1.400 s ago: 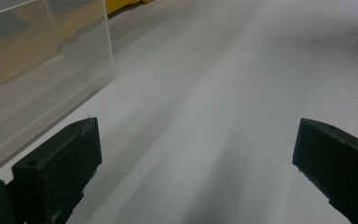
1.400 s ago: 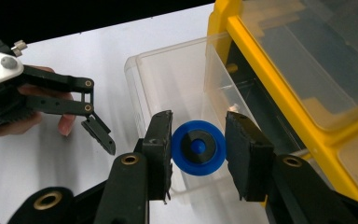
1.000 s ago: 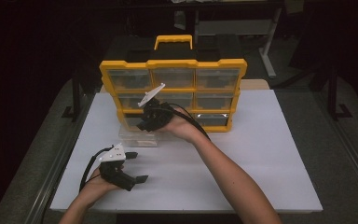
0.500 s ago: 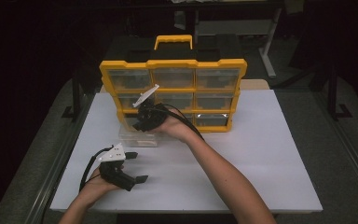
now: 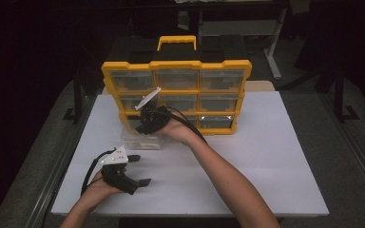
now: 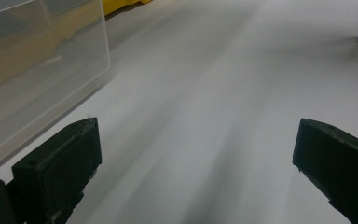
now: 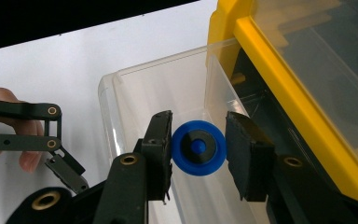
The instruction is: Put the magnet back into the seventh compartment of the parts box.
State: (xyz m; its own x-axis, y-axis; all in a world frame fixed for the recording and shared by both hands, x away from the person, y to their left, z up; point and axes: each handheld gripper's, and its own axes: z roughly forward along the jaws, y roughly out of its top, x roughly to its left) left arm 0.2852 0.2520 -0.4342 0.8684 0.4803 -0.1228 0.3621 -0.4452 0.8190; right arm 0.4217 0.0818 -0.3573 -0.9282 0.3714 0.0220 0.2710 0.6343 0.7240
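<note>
Your left gripper [image 5: 140, 170] sits lower left in the high view, resting on the white table [image 5: 275, 161], jaws wide apart with nothing between them. In the left gripper view you see bare table between the jaws and the clear drawer [image 6: 37, 79] at upper left.

At centre frame in the high view, your right gripper [image 5: 140, 127] is over that clear drawer [image 5: 140, 140], which is pulled out in front of the yellow organizer [image 5: 176, 66]'s lower-left slot.

In the right gripper view, your jaws are pinched on a blue wheel [image 7: 198, 147], one pad on each side of its rim. It's a round disc with a dark hub; the flat face and hub point straight at the camera, so its axis runs along the jaws, not across them. It hangs inside the drawer's open top [image 7: 168, 93], organizer frame [image 7: 298, 88] at right.
</note>
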